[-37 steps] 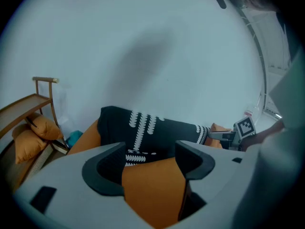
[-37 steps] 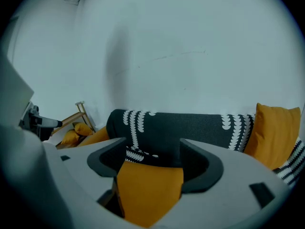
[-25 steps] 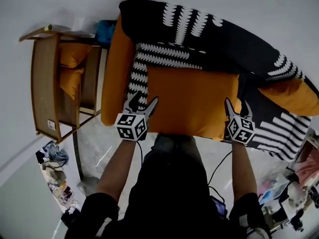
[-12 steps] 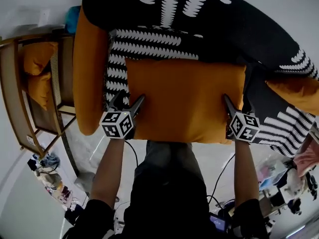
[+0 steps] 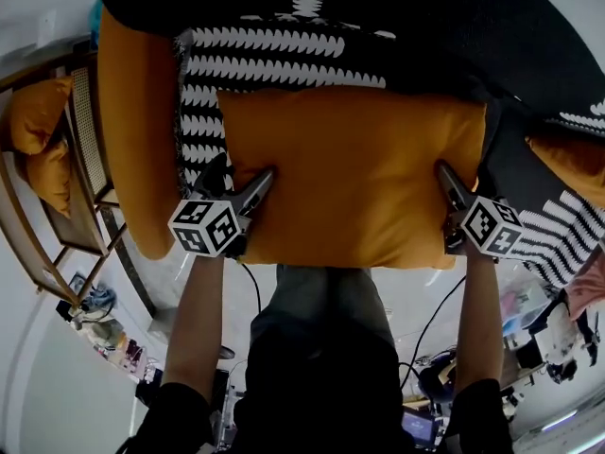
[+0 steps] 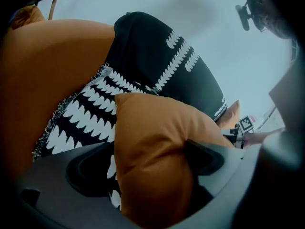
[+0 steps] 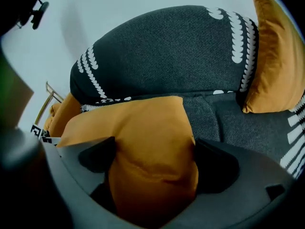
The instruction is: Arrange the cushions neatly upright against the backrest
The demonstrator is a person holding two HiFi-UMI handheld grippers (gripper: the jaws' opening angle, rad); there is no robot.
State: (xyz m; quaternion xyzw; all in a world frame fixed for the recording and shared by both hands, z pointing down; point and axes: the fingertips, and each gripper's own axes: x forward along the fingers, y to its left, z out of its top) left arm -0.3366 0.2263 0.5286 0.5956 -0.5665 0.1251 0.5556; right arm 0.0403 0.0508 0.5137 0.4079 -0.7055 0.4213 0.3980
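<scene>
A big orange cushion (image 5: 350, 178) lies across the sofa seat in front of the black, white-patterned backrest (image 5: 406, 26). My left gripper (image 5: 244, 170) is at its left edge and my right gripper (image 5: 452, 185) at its right edge. Both sets of jaws have just been opening and now stand wide. In the left gripper view the cushion's corner (image 6: 152, 142) sits between the fingers with a gap on the left side. In the right gripper view the other corner (image 7: 143, 137) bulges loosely between the fingers. A second orange cushion (image 5: 572, 159) leans at the right end.
A black-and-white patterned cushion (image 5: 236, 64) lies under and behind the orange one. The sofa's orange armrest (image 5: 132, 140) runs down the left. A wooden chair (image 5: 80, 159) with orange pillows stands further left. Clutter lies on the floor at both lower corners.
Both grippers have come down with the orange cushion toward the seat, and their jaws have spread wider around its corners. The sofa now fills more of the head view.
</scene>
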